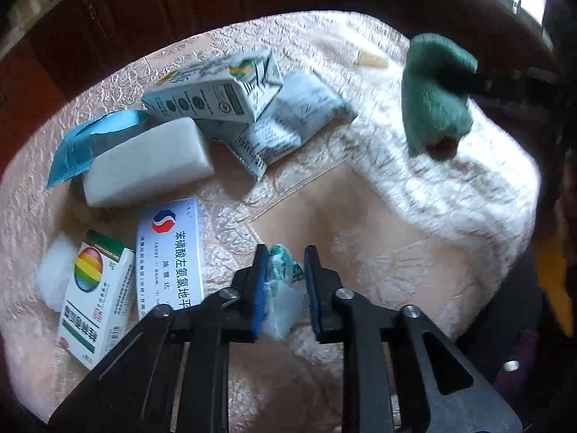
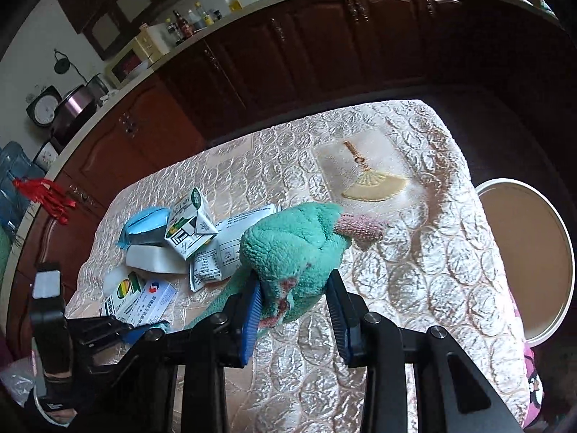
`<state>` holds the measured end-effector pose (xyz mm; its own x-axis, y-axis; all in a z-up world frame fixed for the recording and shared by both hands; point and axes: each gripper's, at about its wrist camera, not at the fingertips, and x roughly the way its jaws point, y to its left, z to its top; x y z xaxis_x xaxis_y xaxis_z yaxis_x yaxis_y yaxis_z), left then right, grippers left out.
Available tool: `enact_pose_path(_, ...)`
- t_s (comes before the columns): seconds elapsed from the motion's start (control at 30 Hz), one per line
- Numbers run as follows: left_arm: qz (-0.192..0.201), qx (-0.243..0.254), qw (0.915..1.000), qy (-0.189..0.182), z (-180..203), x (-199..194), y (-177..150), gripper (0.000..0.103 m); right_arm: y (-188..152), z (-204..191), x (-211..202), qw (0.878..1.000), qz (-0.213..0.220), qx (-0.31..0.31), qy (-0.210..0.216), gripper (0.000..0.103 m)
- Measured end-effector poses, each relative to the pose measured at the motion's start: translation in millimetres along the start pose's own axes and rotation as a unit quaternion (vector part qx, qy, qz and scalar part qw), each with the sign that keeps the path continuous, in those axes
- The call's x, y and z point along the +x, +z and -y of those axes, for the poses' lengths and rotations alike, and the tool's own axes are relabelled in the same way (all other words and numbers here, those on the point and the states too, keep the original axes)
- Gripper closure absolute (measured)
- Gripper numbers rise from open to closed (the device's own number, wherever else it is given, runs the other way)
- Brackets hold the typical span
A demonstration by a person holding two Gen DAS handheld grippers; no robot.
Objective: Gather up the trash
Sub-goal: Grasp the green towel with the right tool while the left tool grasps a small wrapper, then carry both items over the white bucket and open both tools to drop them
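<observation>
My left gripper has its jaws partly closed around a crumpled clear plastic wrapper with green print, low over the quilted table cover. My right gripper is shut on a green fluffy cloth with a pink part, held above the table; the cloth also shows in the left wrist view. Trash lies at the left: a milk carton, white sachets, a white foam block, a blue wrapper and two medicine boxes.
A quilted beige cover spreads over the table. A round bin or stool top stands off the table's right edge. Dark wooden cabinets and a cluttered counter run behind.
</observation>
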<state>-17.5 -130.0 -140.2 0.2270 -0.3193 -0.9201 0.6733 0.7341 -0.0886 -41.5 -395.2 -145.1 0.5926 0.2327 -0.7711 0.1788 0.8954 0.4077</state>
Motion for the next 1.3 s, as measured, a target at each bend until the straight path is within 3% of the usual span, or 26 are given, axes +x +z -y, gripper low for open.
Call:
enact_pose_path(0.1,0.022,-0.036,0.9978,-0.051,-13.1,-19.2,4.3,0.090,0.5,2.7,-7.8,1.000,0.008,-0.006,-0.003,0.070)
enact_pose_path(0.27,0.062,-0.044,0.9955,-0.056,-11.3,-47.3,19.0,0.091,1.6,1.6,-15.4,1.000,0.021,-0.008,-0.003,0.070)
enact_pose_path(0.6,0.123,-0.013,0.9911,-0.048,29.8,-75.9,66.5,0.091,6.4,13.9,-48.2,0.998,0.054,-0.007,-0.022,0.070)
enact_pose_path(1.03,0.136,0.043,0.9875,-0.066,112.1,-55.4,127.2,0.090,8.2,73.9,-93.5,0.991,0.091,0.027,-0.097,0.070)
enact_pose_path(1.3,0.133,0.055,0.9840,-0.105,159.1,-26.2,162.8,0.090,2.8,130.4,-112.1,0.981,0.095,0.061,-0.158,0.070)
